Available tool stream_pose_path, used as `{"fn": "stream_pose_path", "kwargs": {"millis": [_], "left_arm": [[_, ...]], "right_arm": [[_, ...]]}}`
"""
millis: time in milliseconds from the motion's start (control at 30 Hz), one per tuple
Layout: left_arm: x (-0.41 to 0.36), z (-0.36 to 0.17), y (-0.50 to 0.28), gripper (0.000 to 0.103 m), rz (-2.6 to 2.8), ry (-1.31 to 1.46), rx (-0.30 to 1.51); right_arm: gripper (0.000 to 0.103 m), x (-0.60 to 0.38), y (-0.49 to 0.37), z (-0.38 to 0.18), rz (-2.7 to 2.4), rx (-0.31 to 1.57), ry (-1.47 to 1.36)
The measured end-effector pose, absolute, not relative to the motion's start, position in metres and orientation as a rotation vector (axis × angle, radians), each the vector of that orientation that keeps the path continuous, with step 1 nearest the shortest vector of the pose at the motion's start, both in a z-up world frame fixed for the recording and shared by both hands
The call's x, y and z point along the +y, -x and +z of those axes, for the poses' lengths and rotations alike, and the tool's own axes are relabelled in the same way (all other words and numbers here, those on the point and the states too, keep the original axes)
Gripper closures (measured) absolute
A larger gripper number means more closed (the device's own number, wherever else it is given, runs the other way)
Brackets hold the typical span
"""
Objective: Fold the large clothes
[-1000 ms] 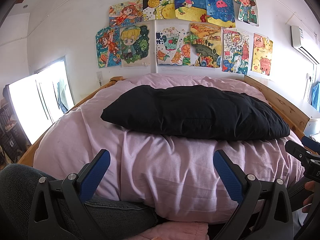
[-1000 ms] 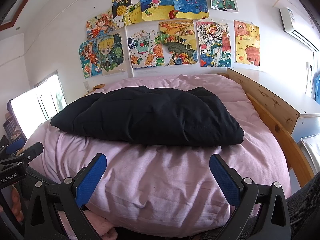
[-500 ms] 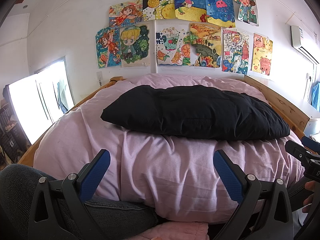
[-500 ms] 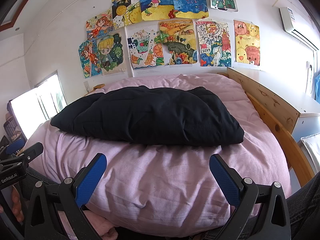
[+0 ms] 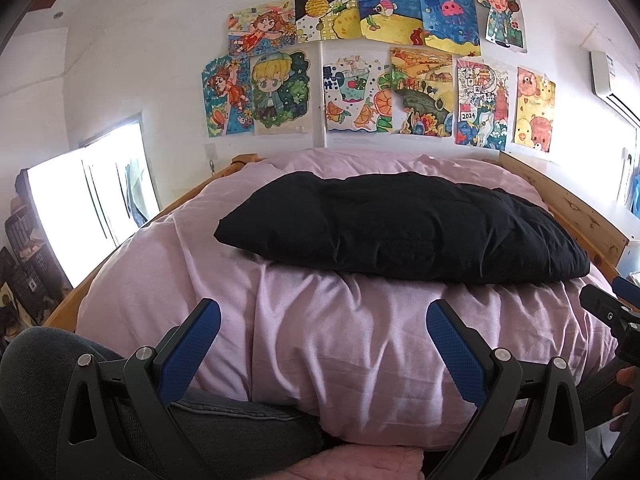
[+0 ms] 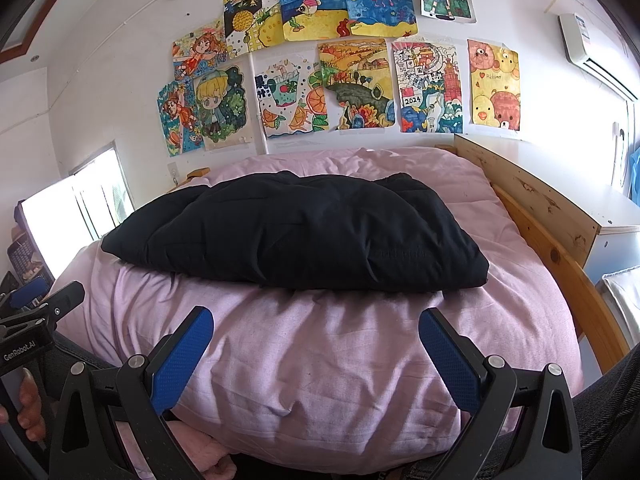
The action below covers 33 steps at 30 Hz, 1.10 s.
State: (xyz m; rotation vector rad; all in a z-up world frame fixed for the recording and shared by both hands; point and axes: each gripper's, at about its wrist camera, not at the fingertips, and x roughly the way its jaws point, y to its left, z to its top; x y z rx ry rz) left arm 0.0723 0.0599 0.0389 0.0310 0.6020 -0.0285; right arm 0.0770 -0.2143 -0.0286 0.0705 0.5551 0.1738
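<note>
A black padded garment (image 5: pixel 404 228), folded into a thick bundle, lies across the middle of a pink duvet (image 5: pixel 340 340) on a wooden-framed bed (image 5: pixel 580 216), its long side running from 9 to 3 o'clock in both wrist views. From the right wrist camera the same bundle (image 6: pixel 304 232) sits at the centre of the frame, its near edge resting on the rumpled duvet (image 6: pixel 320 360).

The left gripper (image 5: pixel 323 338) hovers at 6 o'clock over the duvet's near edge, jaws spread wide and holding nothing, well apart from the garment. The right gripper (image 6: pixel 316 340) hangs in the same low position, jaws likewise spread and empty. Each gripper shows at the edge of the other's view: the right one at 3 o'clock in the left camera, the left one at 9 o'clock in the right camera, where a hand (image 6: pixel 30 404) grips its handle.

A person's knee in dark denim (image 5: pixel 52 360) fills the 7 o'clock corner of the left view. Behind the bed, at 12 o'clock, colourful children's drawings (image 5: pixel 384 64) cover the white wall. A bright window (image 5: pixel 88 204) glows at 9 o'clock, and an air conditioner (image 5: pixel 612 80) is mounted high at 2 o'clock.
</note>
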Motion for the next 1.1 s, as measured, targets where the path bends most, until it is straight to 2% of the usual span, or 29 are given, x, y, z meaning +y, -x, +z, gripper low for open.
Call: {"fn": "stream_pose_path", "kwargs": {"millis": [1100], "left_arm": [[0.0644,0.0398,-0.0742,0.002,-0.019,-0.042,0.6]], "right_arm": [[0.0,-0.2128,-0.0777,-0.0274,0.173,0.557,-0.073]]}}
